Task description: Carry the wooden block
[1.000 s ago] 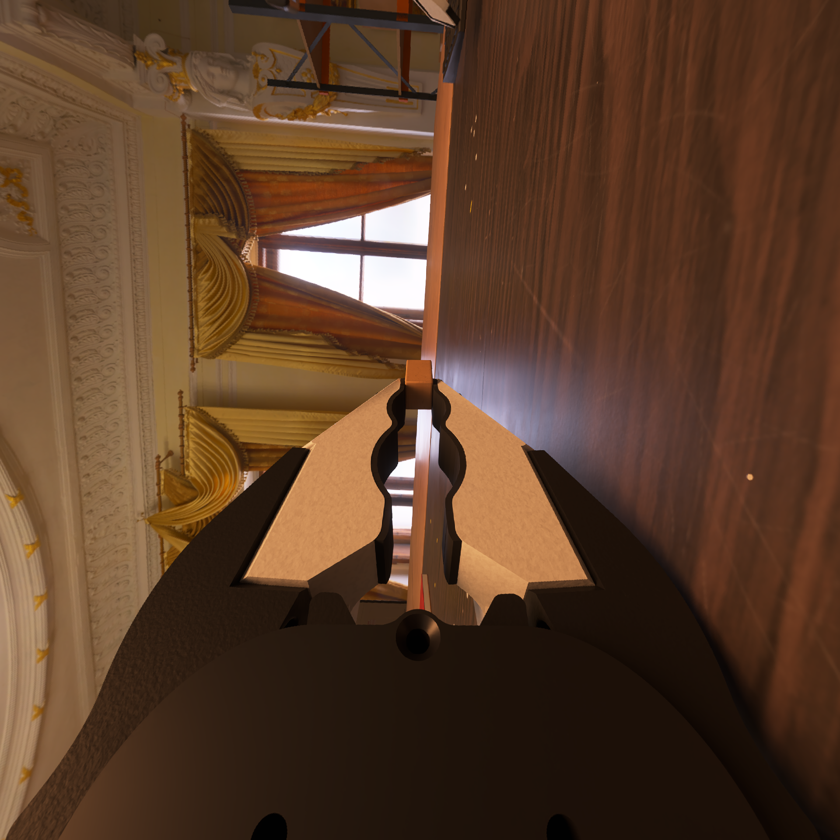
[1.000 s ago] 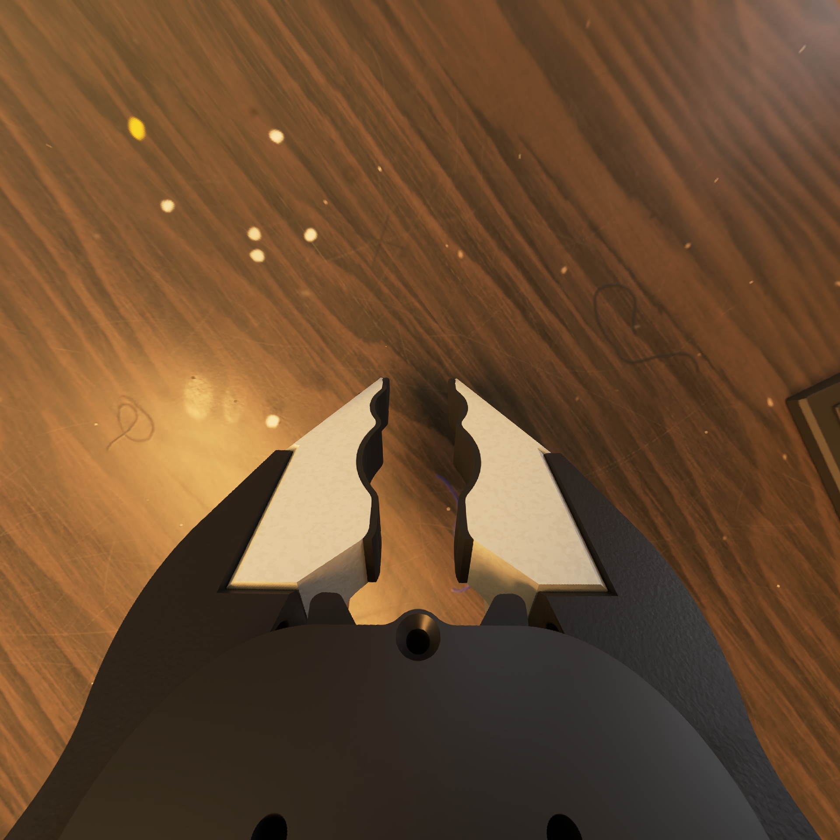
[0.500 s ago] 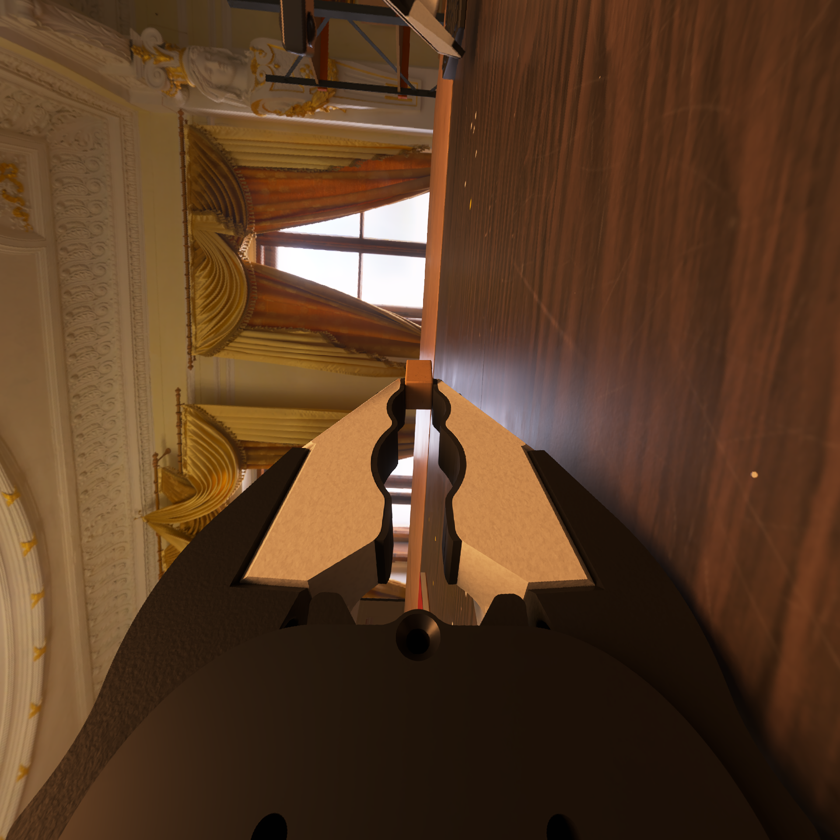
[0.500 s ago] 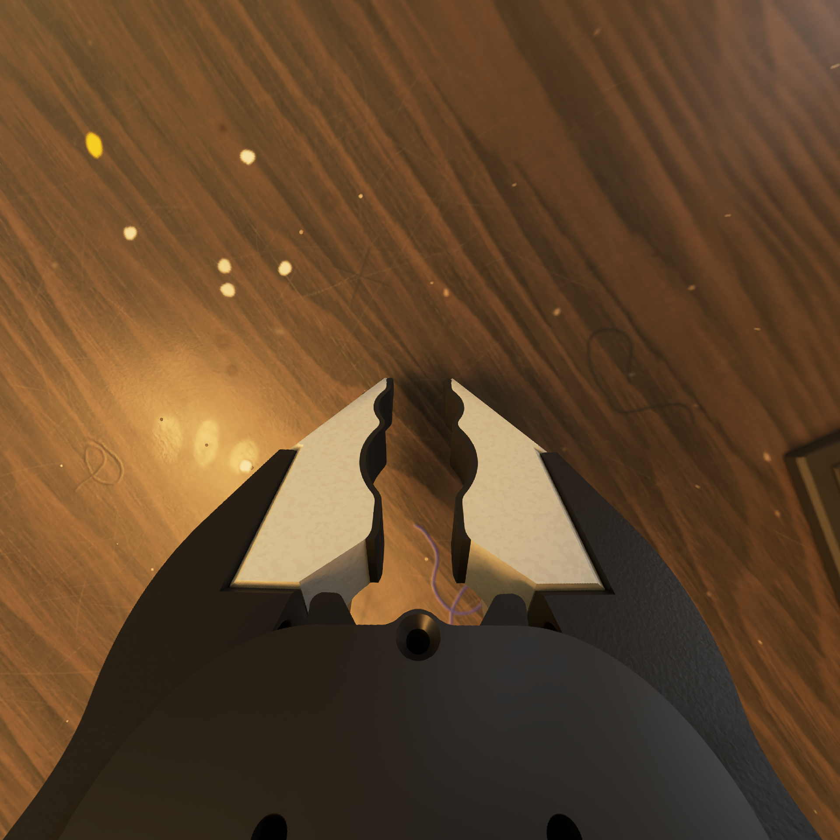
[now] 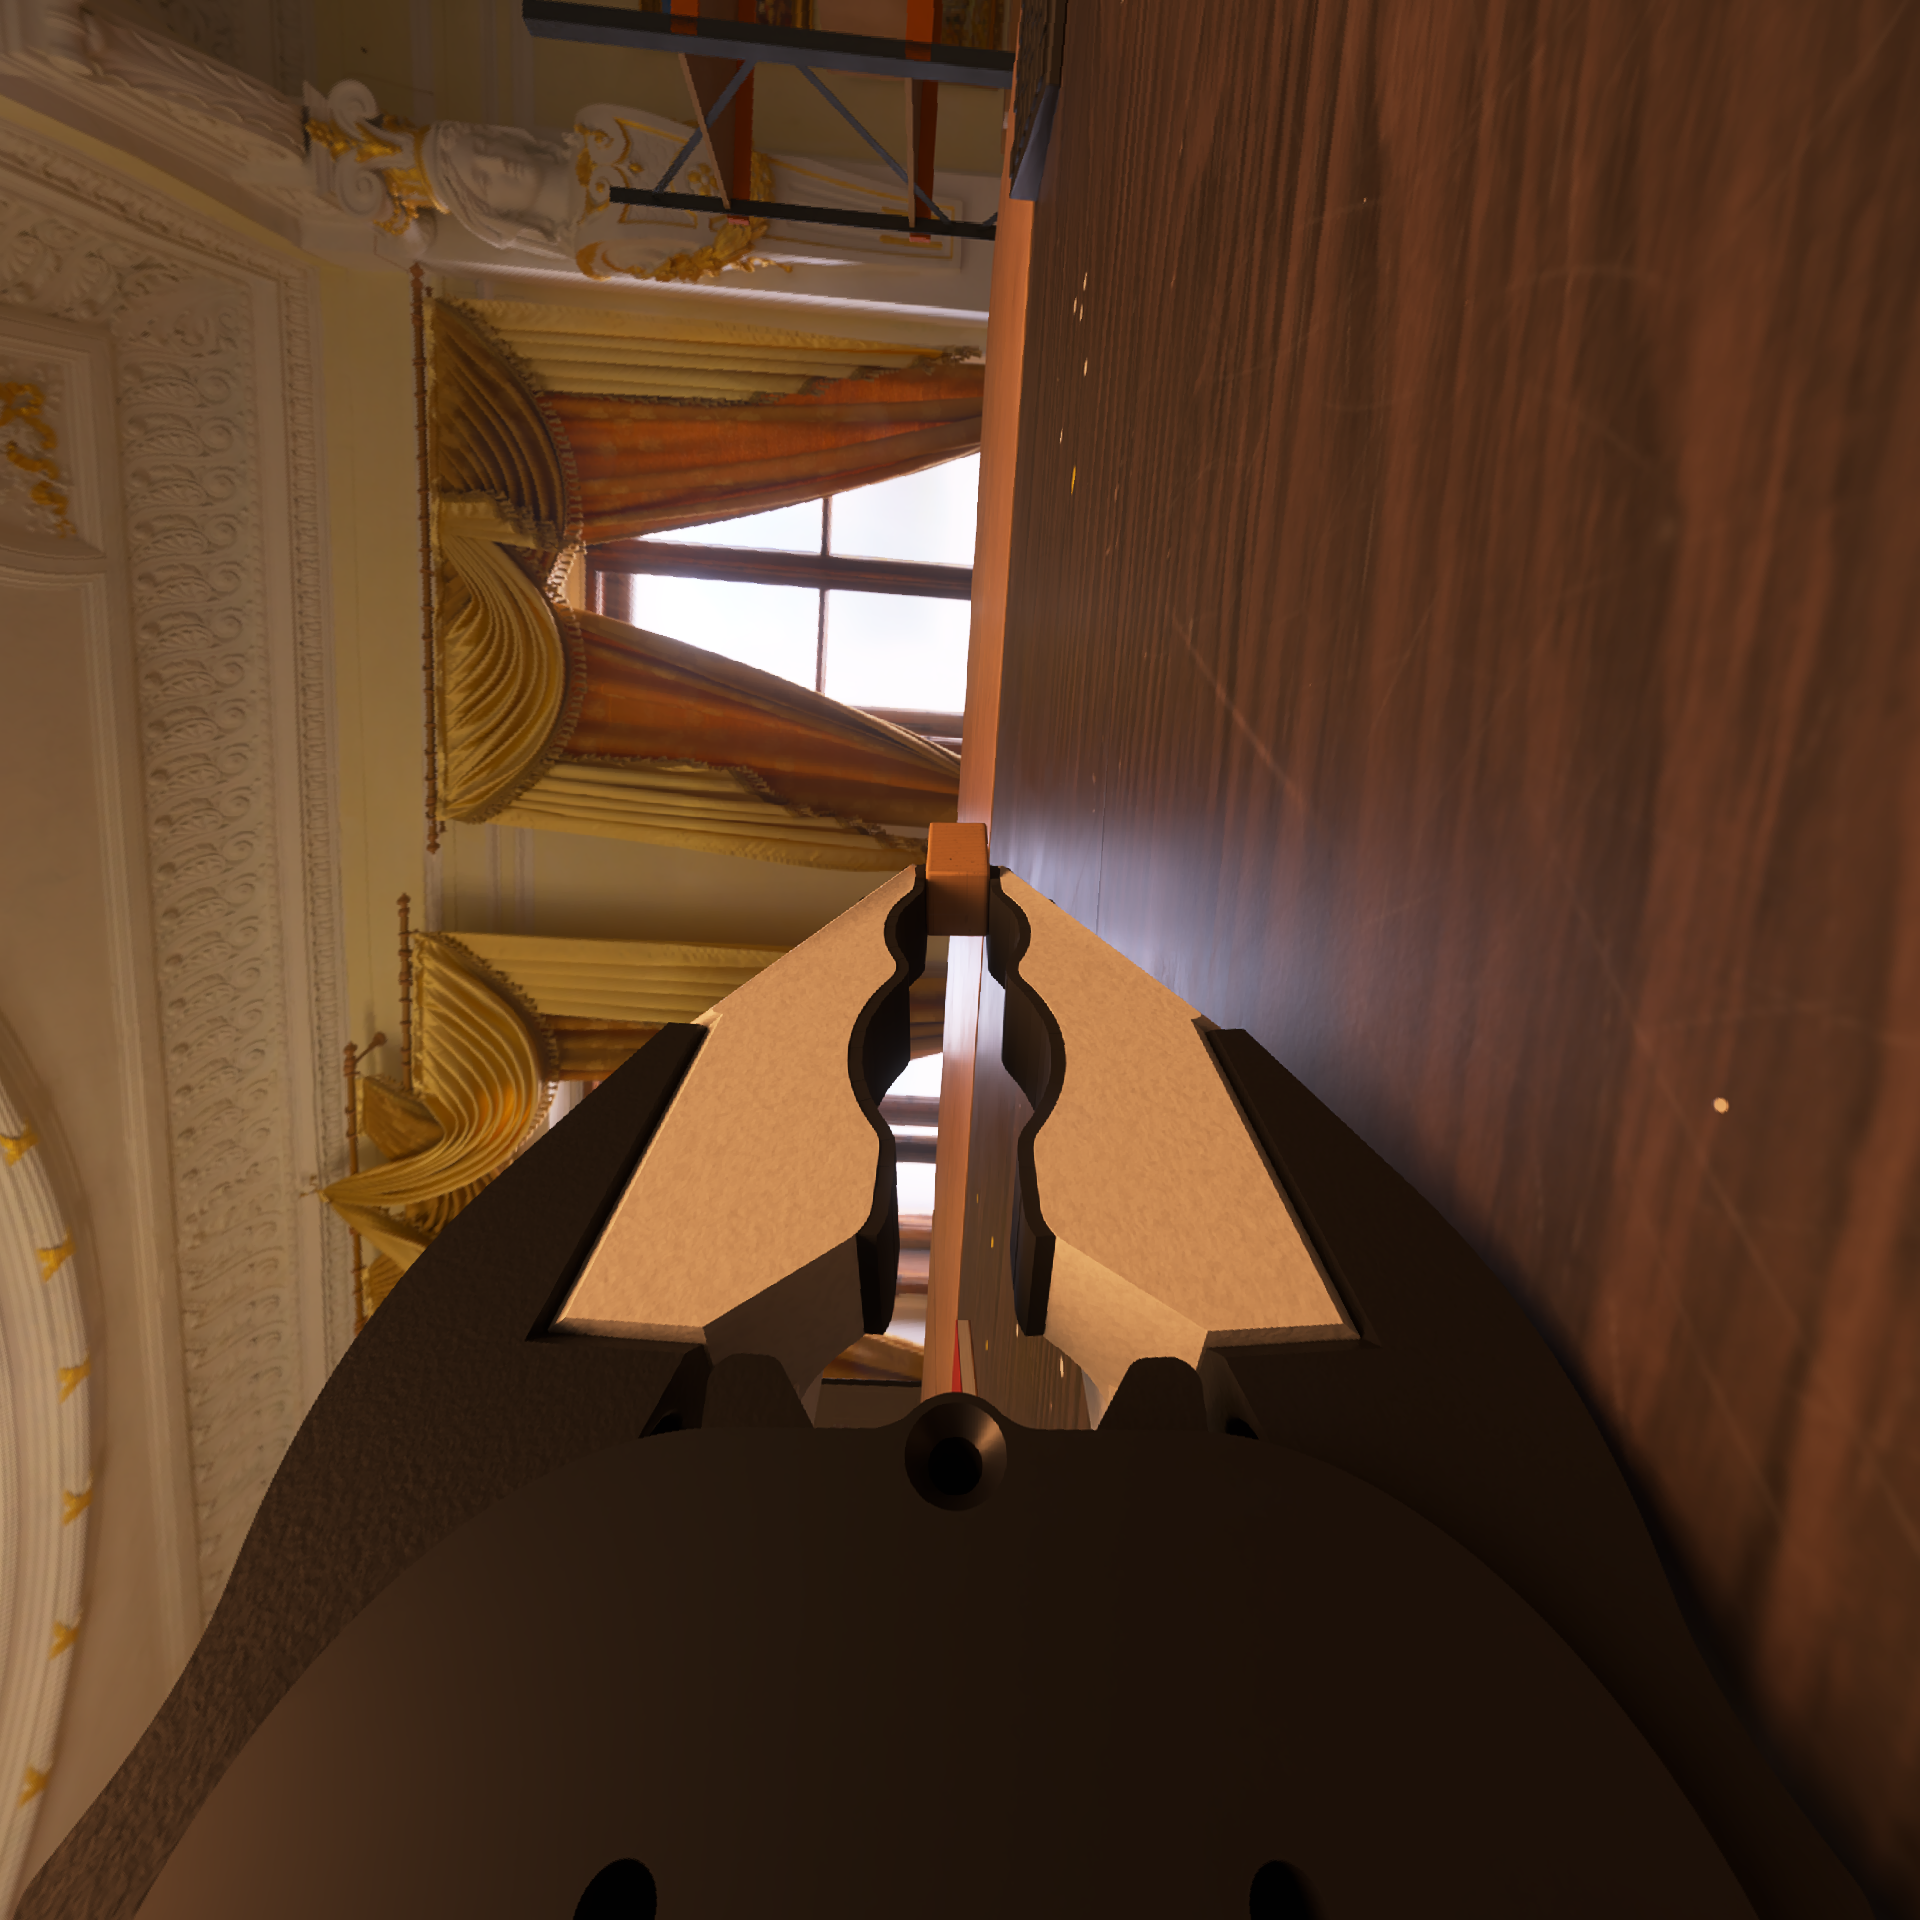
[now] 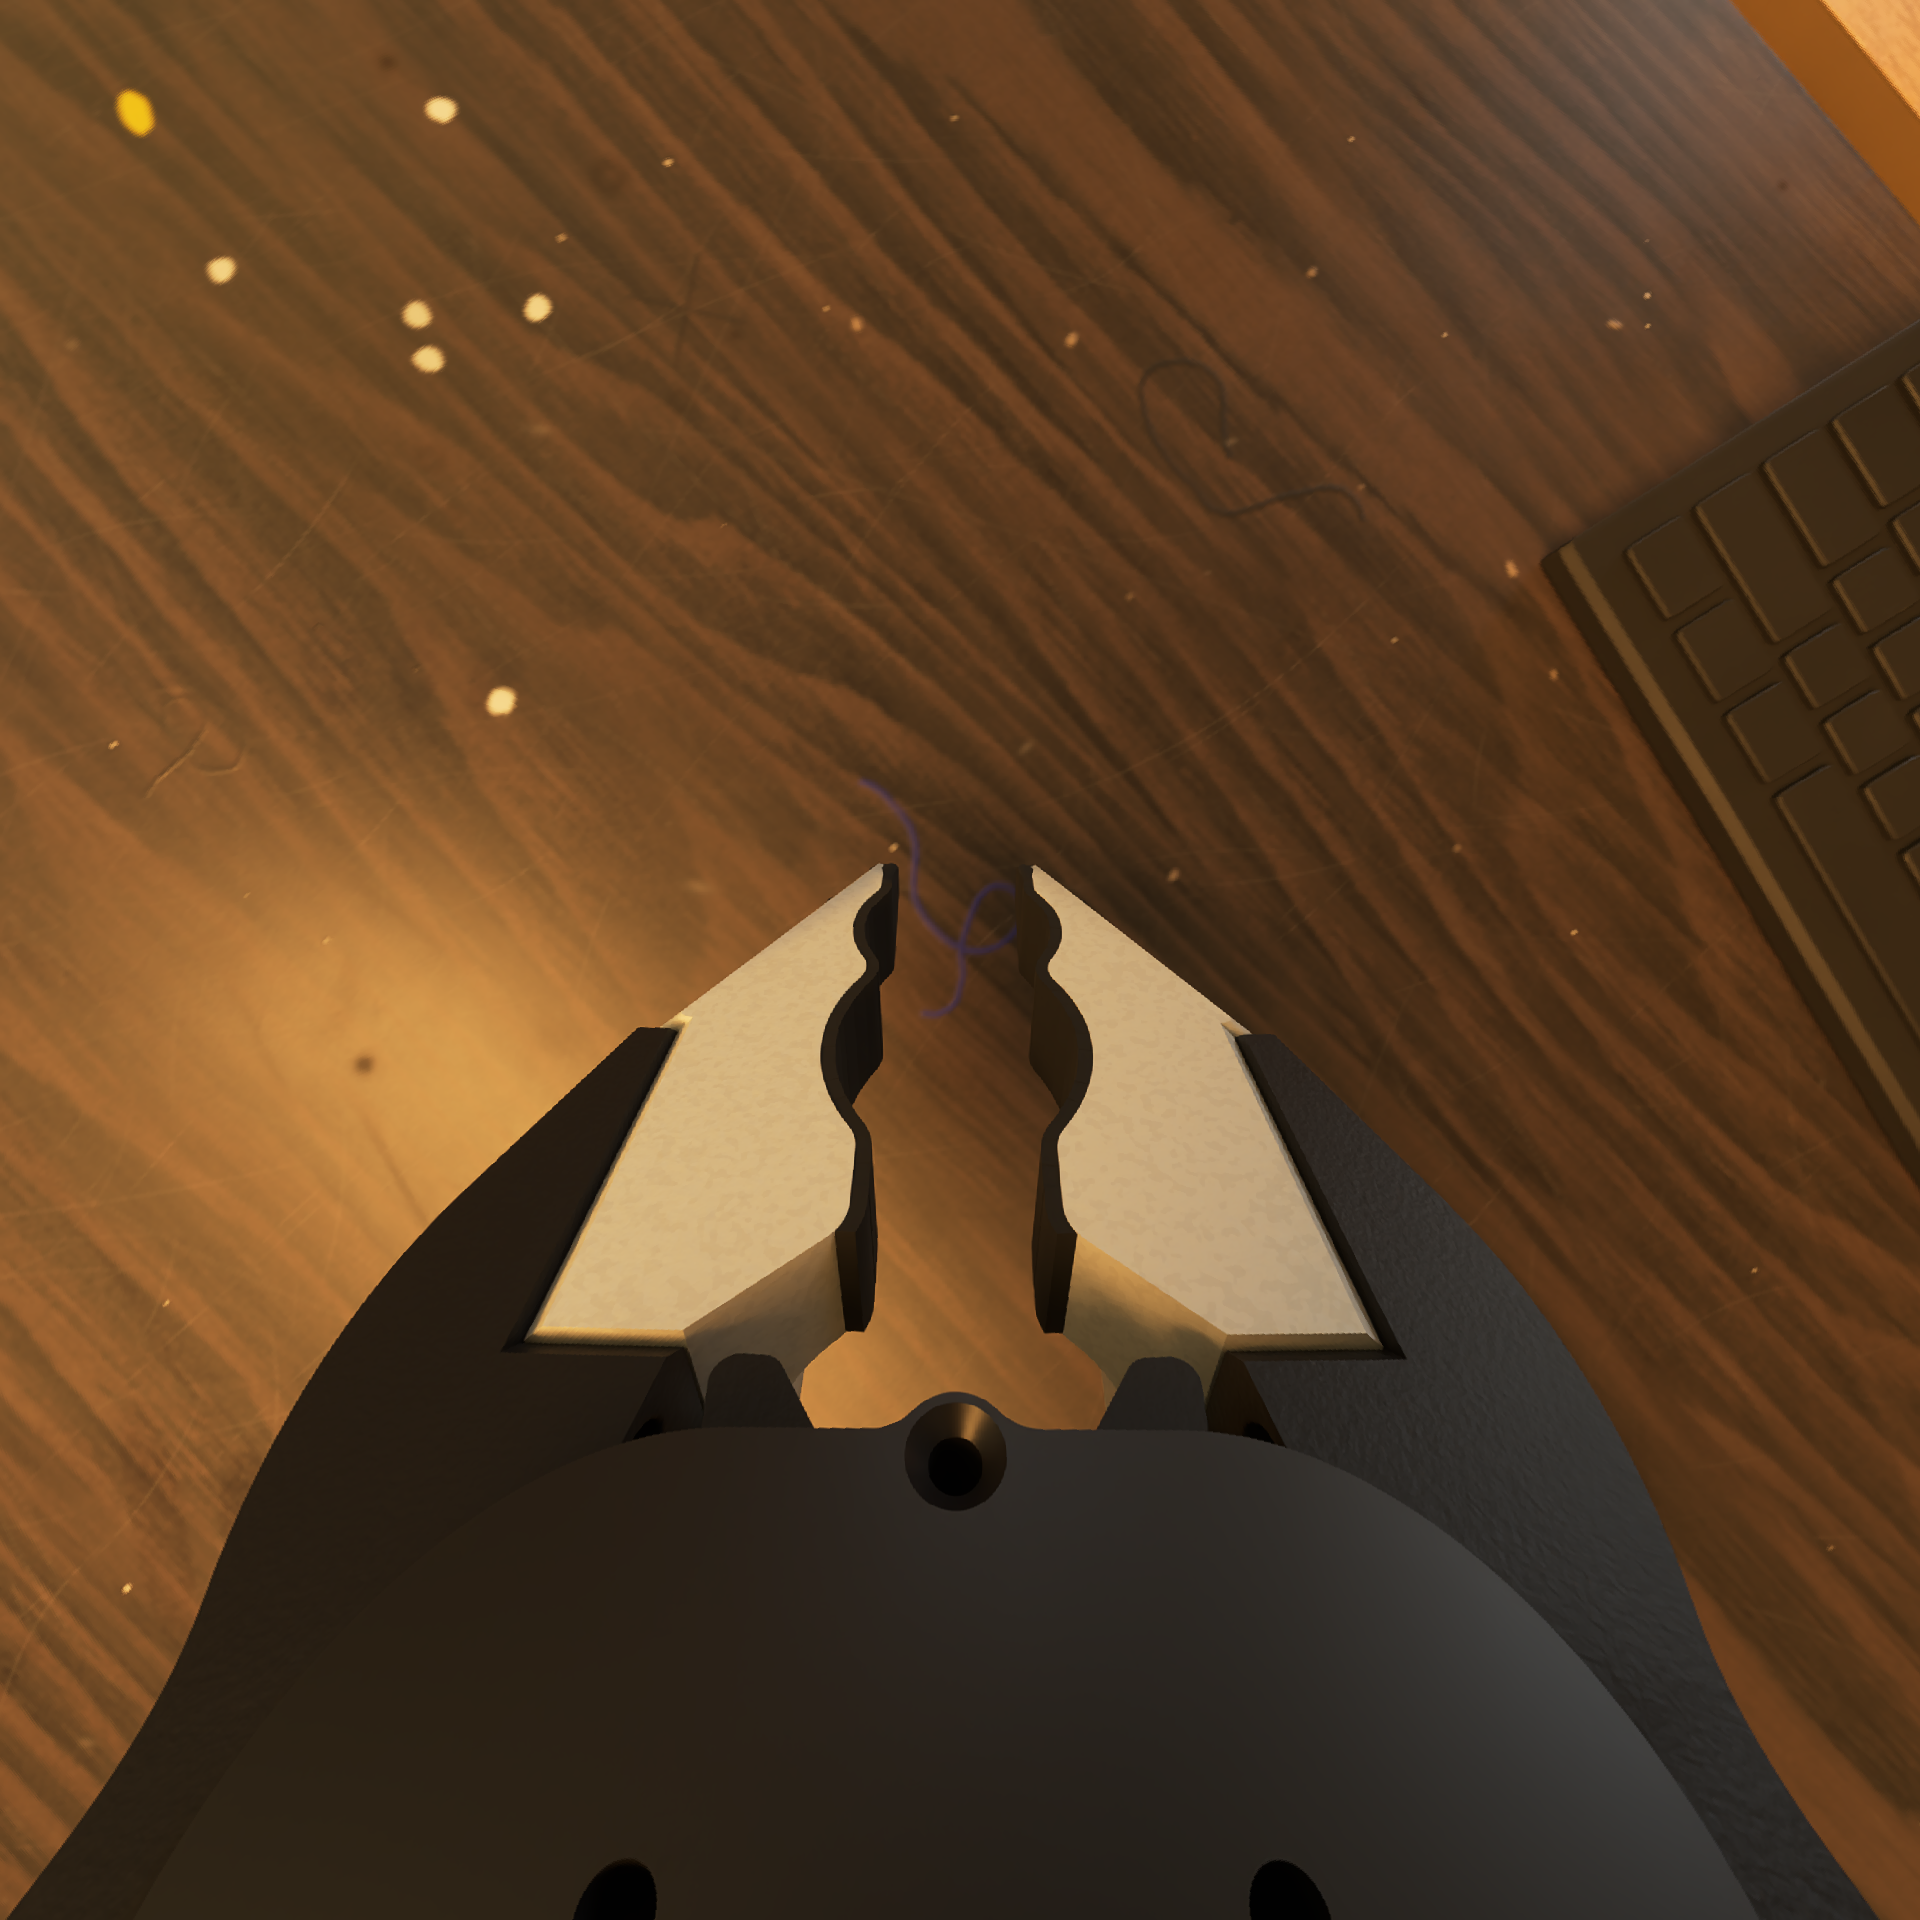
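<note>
A small orange-brown wooden block (image 5: 956, 881) sits clamped between the tips of my left gripper (image 5: 956, 902). The left wrist view is rolled sideways, so the dark wooden table (image 5: 1455, 727) fills its right half, and the block is held beside the table's edge. My right gripper (image 6: 958, 881) is open and empty. It points down at the wooden table (image 6: 623, 582) from a little above. The block does not show in the right wrist view.
A dark keyboard (image 6: 1797, 623) lies on the table at the right edge of the right wrist view, near the table's edge (image 6: 1860, 62). In the left wrist view, a dark metal frame (image 5: 790, 125) stands beyond the far end of the table.
The right gripper has pulled back from the table and shifted, bringing the keyboard and the table edge into view; its jaws stand slightly wider. The left gripper and block have barely moved.
</note>
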